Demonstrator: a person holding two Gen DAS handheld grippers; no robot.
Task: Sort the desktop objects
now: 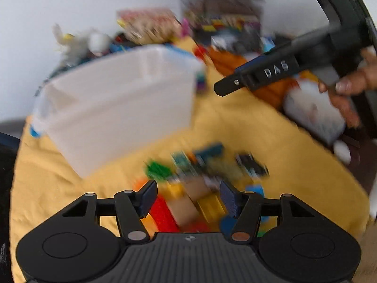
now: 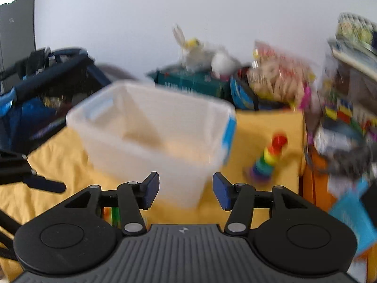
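A pile of small coloured blocks point(image 1: 188, 188) lies on the yellow cloth point(image 1: 271, 136), blurred by motion. My left gripper point(image 1: 187, 197) is open just above the near part of the pile, holding nothing. A clear plastic bin point(image 1: 122, 103) with blue handle clips stands behind the pile to the left. It also shows in the right wrist view point(image 2: 153, 129), straight ahead. My right gripper point(image 2: 185, 189) is open and empty in front of the bin. In the left wrist view the right gripper point(image 1: 259, 75) hangs above the cloth at upper right.
A rainbow stacking-ring toy point(image 2: 268, 160) stands on the cloth right of the bin. Toys, boxes and a bagged plush point(image 2: 207, 59) crowd the back edge against the wall. A dark blue stroller point(image 2: 42, 89) stands at left. An orange item point(image 1: 271, 87) lies at the right.
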